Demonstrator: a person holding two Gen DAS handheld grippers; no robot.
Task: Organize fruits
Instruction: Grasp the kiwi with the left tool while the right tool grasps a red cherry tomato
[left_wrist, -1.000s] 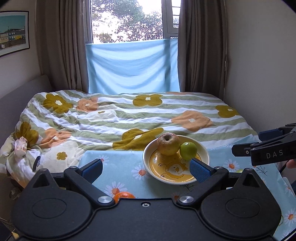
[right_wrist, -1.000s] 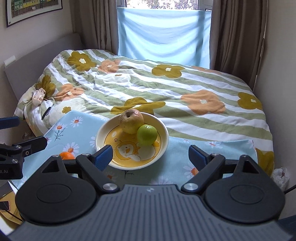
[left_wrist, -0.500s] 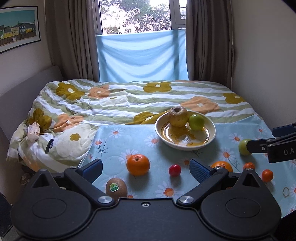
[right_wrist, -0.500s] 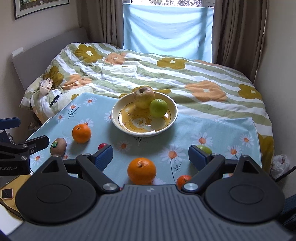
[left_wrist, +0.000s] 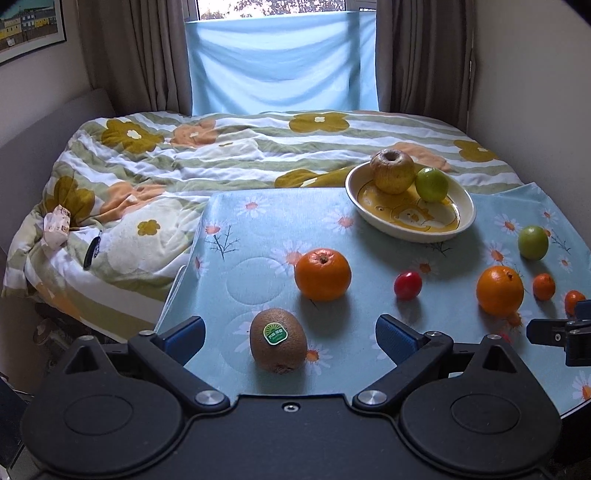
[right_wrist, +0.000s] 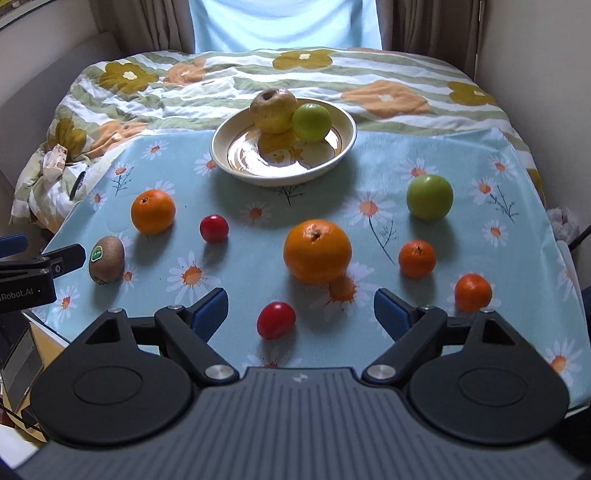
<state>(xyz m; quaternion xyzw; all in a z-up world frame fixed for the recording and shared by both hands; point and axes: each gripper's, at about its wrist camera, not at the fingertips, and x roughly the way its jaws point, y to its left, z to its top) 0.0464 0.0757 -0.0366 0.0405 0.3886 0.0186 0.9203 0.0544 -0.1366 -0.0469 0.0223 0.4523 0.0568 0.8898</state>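
Fruits lie loose; the kiwi (left_wrist: 278, 340) sits between the wide-spread left gripper (left_wrist: 290, 336); right gripper (right_wrist: 301, 314) equally wide, empty.

One bowl (right_wrist: 343, 147) holds one yellow apple (right_wrist: 272, 110) and one green apple (right_wrist: 311, 122). Loose fruit: one more green apple (right_wrist: 429, 197), two oranges (right_wrist: 317, 250) (right_wrist: 153, 211), two mandarins (right_wrist: 416, 258) (right_wrist: 472, 292), two tomatoes (right_wrist: 214, 229) (right_wrist: 276, 320), one kiwi (right_wrist: 106, 260).

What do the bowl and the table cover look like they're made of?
Bowl: likely glazed ceramic; glossy cream rim, and bright glare on its yellow printed inside. Table cover: probably thin printed fabric, matte, daisy pattern, faint circular impressions showing in the left wrist view; coated cloth can't be excluded.
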